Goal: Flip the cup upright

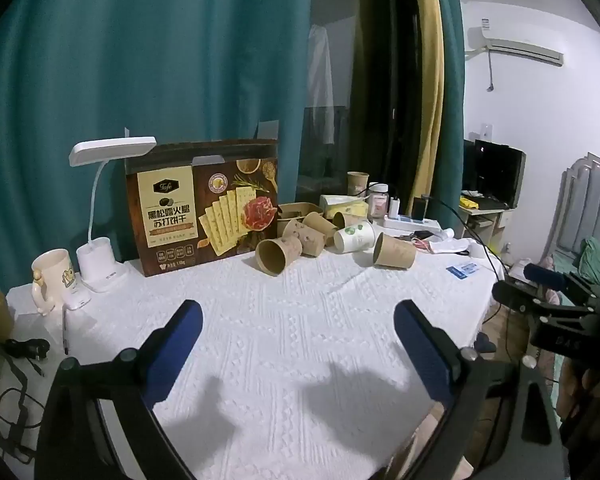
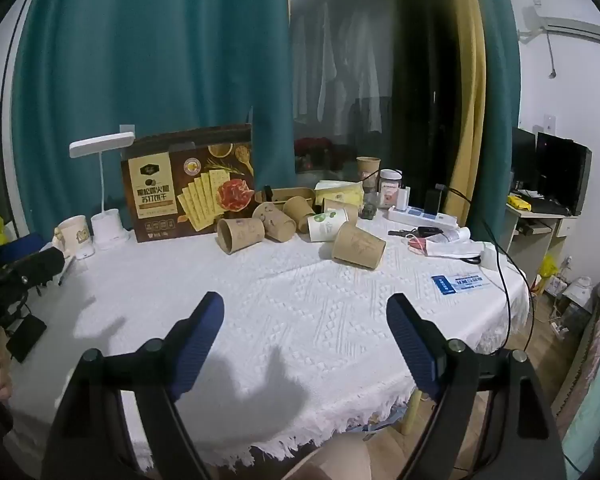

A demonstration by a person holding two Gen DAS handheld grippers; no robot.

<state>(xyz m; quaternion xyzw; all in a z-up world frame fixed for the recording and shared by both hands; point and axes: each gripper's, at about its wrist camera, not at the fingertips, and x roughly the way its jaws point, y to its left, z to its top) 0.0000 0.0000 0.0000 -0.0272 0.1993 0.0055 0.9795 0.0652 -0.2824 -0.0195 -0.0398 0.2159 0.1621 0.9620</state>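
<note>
Both the left gripper [image 1: 296,320] and the right gripper [image 2: 305,314] hang released, holding nothing, over the white-clothed worktop [image 1: 300,340]. Well ahead, brown paper cups [image 1: 278,255] lie tipped on their sides beside a cracker box [image 1: 204,204] with a "Tafe" logo and Chinese lettering.

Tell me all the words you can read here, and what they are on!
"Tafe": logo on the big cracker box.
"黑松露火腿 苏打饼干": large letters on the same box.
Blue card: print too blurred to read.
Jar label, mug picture, paper cups: too small to read.
</note>
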